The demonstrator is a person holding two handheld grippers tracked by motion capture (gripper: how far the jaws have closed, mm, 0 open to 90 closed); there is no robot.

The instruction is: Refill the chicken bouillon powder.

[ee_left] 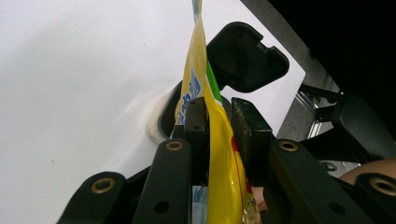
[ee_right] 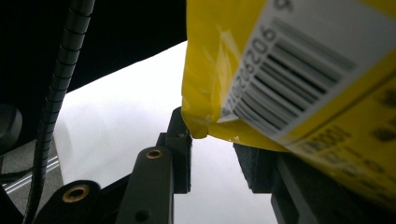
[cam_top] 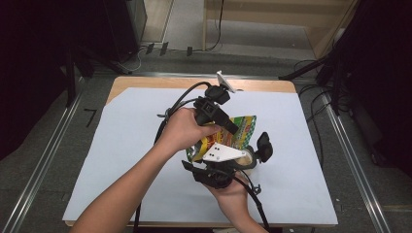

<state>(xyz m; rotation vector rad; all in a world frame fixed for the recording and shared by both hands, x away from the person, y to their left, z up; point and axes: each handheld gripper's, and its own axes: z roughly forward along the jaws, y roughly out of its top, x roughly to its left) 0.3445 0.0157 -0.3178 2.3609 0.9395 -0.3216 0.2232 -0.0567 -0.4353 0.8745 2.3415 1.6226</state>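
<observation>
The right tool (cam_top: 245, 158), near the surface's (cam_top: 121, 160) front edge, has narrow jaws that look empty, the yellow pouch (cam_top: 238, 130) hanging just above them. The left tool (ee_left: 218, 122) clamps the pouch mid-surface. Risk: the slick film may slip or tear if both pull unevenly over the open container (ee_left: 245, 58).

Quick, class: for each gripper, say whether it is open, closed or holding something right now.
Left gripper: closed on the yellow snack packet.
Right gripper: jaws apart; the packet's corner hangs in front, and whether they grip it cannot be told.
</observation>
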